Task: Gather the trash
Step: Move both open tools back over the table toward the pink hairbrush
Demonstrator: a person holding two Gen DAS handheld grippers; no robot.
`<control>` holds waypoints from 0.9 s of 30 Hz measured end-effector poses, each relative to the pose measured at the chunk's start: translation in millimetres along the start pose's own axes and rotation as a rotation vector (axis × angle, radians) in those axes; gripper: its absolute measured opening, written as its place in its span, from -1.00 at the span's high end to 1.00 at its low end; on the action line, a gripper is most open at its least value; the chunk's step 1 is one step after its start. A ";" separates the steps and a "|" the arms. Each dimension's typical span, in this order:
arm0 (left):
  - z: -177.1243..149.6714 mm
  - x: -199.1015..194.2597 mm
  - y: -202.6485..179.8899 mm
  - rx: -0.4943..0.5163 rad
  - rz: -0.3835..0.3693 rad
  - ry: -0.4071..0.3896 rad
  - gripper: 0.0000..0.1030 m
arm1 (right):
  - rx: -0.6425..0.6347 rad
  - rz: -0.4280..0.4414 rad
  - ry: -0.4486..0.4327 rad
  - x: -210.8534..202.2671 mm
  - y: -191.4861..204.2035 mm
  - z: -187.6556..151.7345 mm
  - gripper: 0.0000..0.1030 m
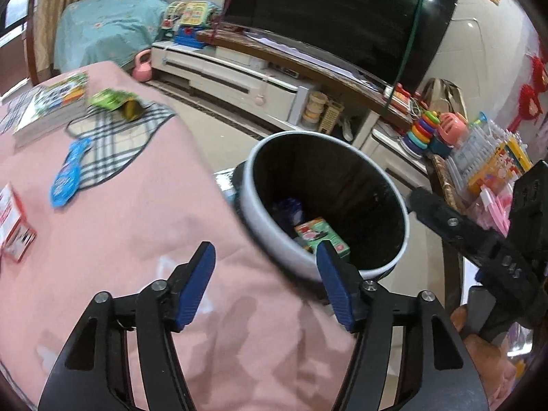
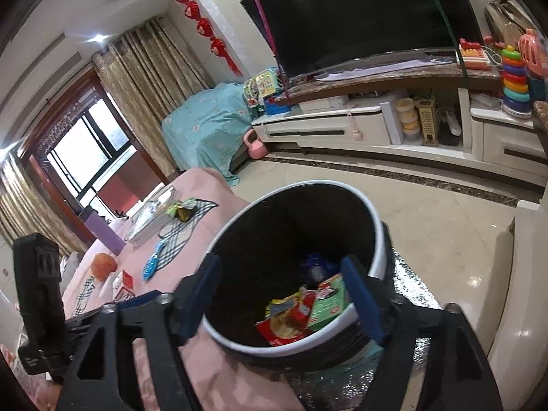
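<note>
A white trash bin with a black inside (image 1: 263, 219) (image 2: 378, 239) stands beside the pink-covered table (image 1: 137, 212) (image 2: 191, 246). Inside lie a green carton (image 1: 322, 234) (image 2: 327, 303), a red snack packet (image 2: 286, 323) and a dark blue wrapper (image 2: 316, 267). My left gripper (image 1: 265, 257) is open and empty over the table edge next to the bin. My right gripper (image 2: 282, 269) is open and empty right above the bin mouth. On the table lie a blue wrapper (image 1: 66, 173) (image 2: 152, 265), a green packet (image 1: 114, 101) (image 2: 179, 209) and a red-white box (image 1: 13, 226) (image 2: 125, 282).
A checked cloth (image 1: 113, 140) and a stack of books (image 1: 51, 106) lie on the table. An orange ball (image 2: 102, 265) sits at the table's far end. A TV (image 1: 335, 17), a white cabinet (image 1: 239, 78) and toys (image 1: 424, 130) stand behind. Silver foil matting (image 2: 411, 291) lies under the bin.
</note>
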State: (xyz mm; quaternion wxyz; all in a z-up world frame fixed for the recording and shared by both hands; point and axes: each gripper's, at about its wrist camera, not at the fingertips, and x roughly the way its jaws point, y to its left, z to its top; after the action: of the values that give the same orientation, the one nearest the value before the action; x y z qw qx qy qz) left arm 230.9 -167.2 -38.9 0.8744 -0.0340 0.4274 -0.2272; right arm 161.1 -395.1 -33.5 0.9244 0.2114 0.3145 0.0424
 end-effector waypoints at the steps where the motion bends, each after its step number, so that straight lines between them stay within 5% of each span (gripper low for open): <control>1: -3.6 -2.7 4.6 -0.012 0.003 0.000 -0.26 | -0.006 0.005 -0.005 -1.4 4.3 -1.8 -0.67; 9: -31.9 -27.2 47.5 -0.099 0.045 -0.012 -0.27 | -0.026 0.045 -0.007 -2.8 32.9 -17.3 -0.88; 27: -84.4 -76.6 132.8 -0.227 0.168 -0.060 -0.33 | -0.061 0.124 0.096 19.1 87.1 -57.3 -0.90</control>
State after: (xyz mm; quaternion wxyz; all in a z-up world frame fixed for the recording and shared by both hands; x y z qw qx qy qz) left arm 174.7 -4.5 -69.8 0.8932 -0.1034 0.4255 -0.1024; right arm 146.8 -291.1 -48.7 0.9099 0.1999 0.3434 0.1193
